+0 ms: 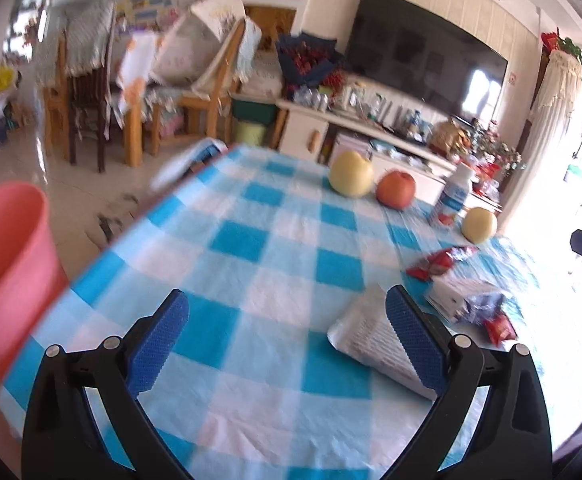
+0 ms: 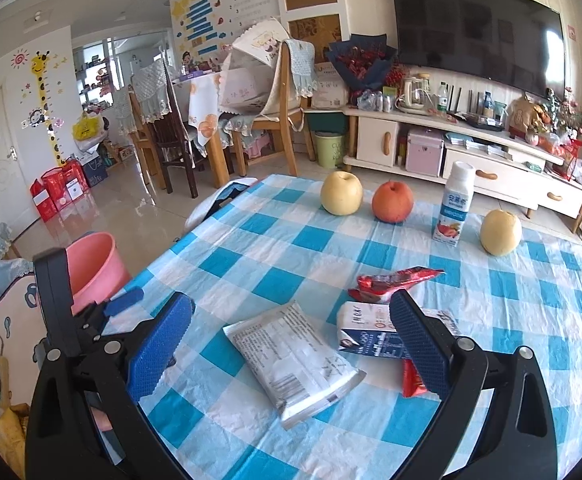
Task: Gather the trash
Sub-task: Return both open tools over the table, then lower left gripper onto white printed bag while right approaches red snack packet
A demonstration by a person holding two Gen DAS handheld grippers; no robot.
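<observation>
Both tools released: right tool (image 2: 291, 344) straddles the silver wrapper (image 2: 295, 358) flat on the counter (image 2: 251, 240), presumably for pickup; left tool (image 1: 287, 340) empty near the pink bin (image 1: 7, 272).

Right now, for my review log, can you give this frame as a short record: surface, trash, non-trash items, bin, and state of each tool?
surface: table with blue checked cloth
trash: silver wrapper; small carton; red wrapper; second red wrapper, partly hidden
non-trash: two yellow pears; red apple; upright drink bottle
bin: pink bucket, on the floor beside the table's left edge
left tool: open, empty
right tool: open, empty, above the silver wrapper
</observation>
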